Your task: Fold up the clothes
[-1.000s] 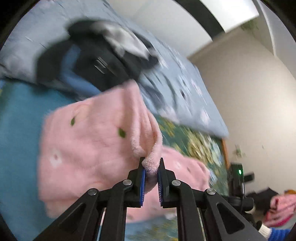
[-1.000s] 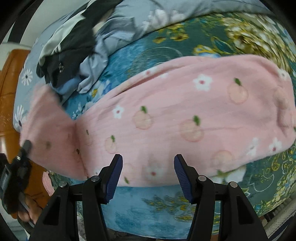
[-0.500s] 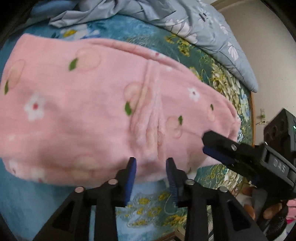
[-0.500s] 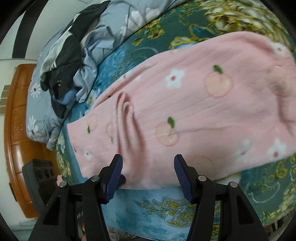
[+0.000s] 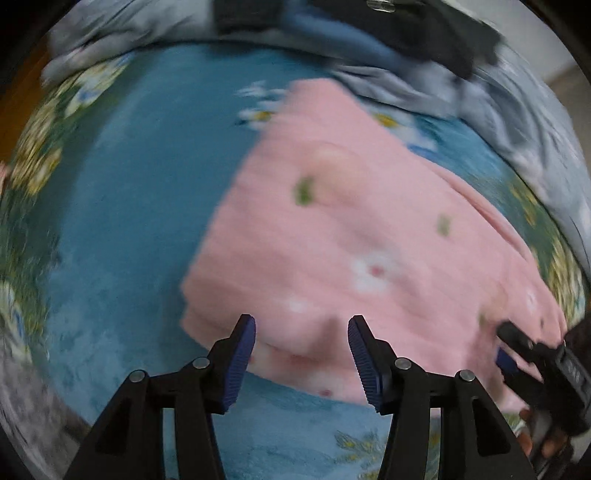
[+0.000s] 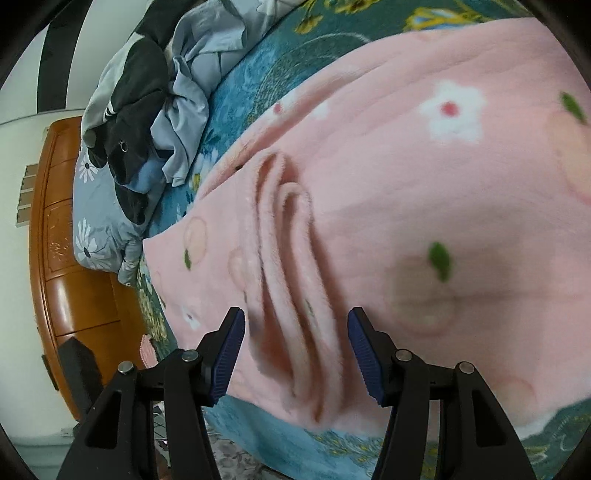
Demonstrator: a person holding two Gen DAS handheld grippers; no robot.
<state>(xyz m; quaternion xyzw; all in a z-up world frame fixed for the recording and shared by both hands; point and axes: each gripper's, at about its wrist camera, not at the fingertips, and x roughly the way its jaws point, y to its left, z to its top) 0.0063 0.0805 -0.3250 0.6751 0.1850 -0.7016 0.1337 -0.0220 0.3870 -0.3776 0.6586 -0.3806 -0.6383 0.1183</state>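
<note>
In the left wrist view, which is blurred, the left tongs (image 5: 301, 354) stand spread wide with nothing between the pads, over the near edge of the pink garment (image 5: 369, 236). The garment lies flat on the blue floral bed (image 5: 129, 221), filling the centre and right of the frame. The right tongs (image 5: 517, 350) show at the lower right edge (too blurred to tell how they stand). A grey quilt (image 5: 517, 110) and dark clothes (image 5: 424, 33) cross the top.

In the right wrist view, the right tongs (image 6: 295, 354) are likewise spread and empty, straddling a raised ridge of folds in the garment (image 6: 424, 184) at lower centre. The quilt (image 6: 207, 55) and dark clothes (image 6: 136, 92) lie heaped at upper left, beside a wooden headboard (image 6: 70, 258) on the left.
</note>
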